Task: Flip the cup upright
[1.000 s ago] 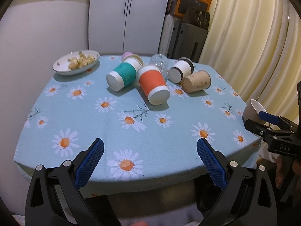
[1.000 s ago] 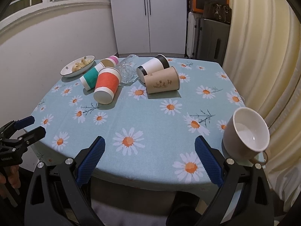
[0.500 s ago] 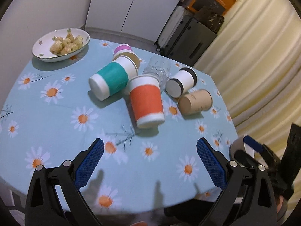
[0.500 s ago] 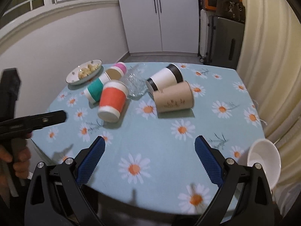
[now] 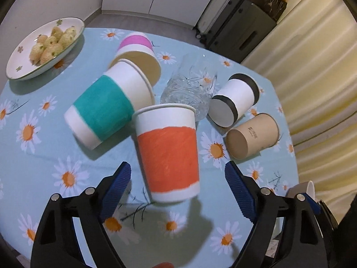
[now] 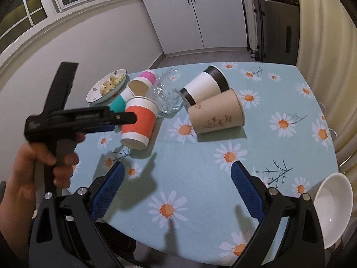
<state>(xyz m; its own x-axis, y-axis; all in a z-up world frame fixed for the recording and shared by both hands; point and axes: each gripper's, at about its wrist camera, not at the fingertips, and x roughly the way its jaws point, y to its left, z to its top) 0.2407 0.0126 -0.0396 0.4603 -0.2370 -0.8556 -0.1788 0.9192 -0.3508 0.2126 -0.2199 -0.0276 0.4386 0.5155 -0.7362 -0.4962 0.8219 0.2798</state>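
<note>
Your left gripper (image 5: 176,178) is spread wide, nothing in it. The orange-banded cup (image 5: 168,154) lies on its side on the daisy tablecloth (image 5: 44,156), base pointing at you, its lower half sitting between the blue pads (image 5: 118,182) with clear gaps both sides. No contact visible.

Left to right, taking the orange-banded cup as reference:
- Plate of dumplings (image 5: 13,67): far left and behind it, near the table edge.
- Teal-banded cup (image 5: 104,107): on its side, just left, its rim touching or nearly touching the orange cup's rim.
- Pink-banded cup (image 5: 138,51): behind the teal one, on its side, mouth facing you.
- Clear glass (image 5: 189,89): just behind the orange cup's rim, lying down.
- Black-banded white cup (image 5: 236,100): right and behind, on its side.
- Plain brown cup (image 5: 252,136): right, on its side, touching or just beside the black-banded one.
- White bowl (image 6: 332,207): far right, at the near table edge, tilted.

Your right gripper (image 6: 176,187) is also fully spread and holding nothing, hovering over bare cloth on the near side, well right of the orange cup. From that view your left hand (image 6: 26,169) grips the left tool's handle, and its tip overlaps the orange cup's upper side.
</note>
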